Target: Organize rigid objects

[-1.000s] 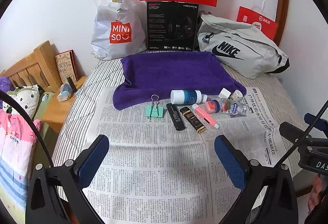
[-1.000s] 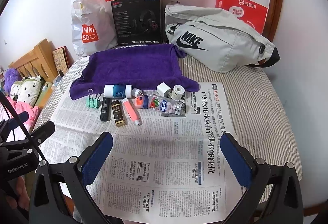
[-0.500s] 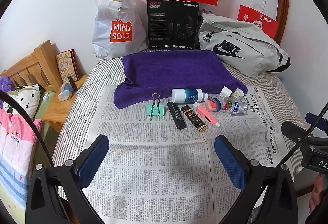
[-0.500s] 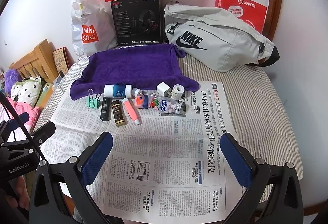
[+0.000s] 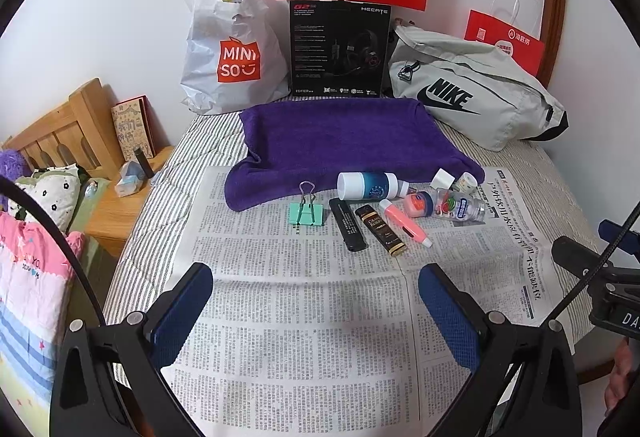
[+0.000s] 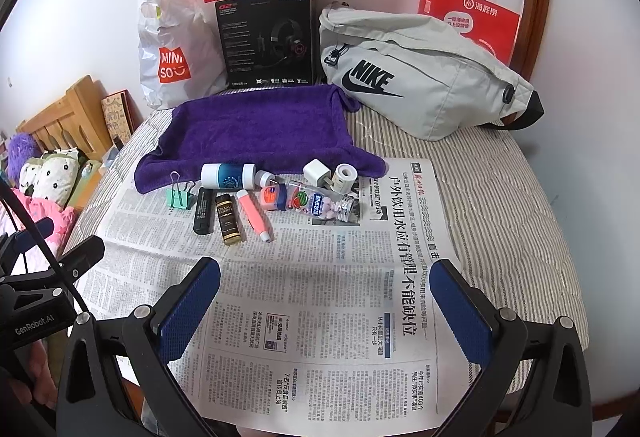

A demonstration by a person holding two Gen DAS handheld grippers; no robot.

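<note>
Tiny delta, camera drift only. The left gripper (image 5: pixel 314 273) has shifted a hair. In its view the whole scene has slid slightly right and a touch up, easiest to see on the binder clip (image 5: pixel 306 213) and the logo on the MINISO bag (image 5: pixel 239 61), both offset the same way. Most of that came in the first half second, then it nearly settled. The right gripper (image 6: pixel 326 265) moved even less. Its view has crept barely up and left, just detectable on the Nike bag (image 6: pixel 420 77) and the red paper bag (image 6: pixel 468 17). I can't tell from this whether either drift is a turn or a translation.
</note>
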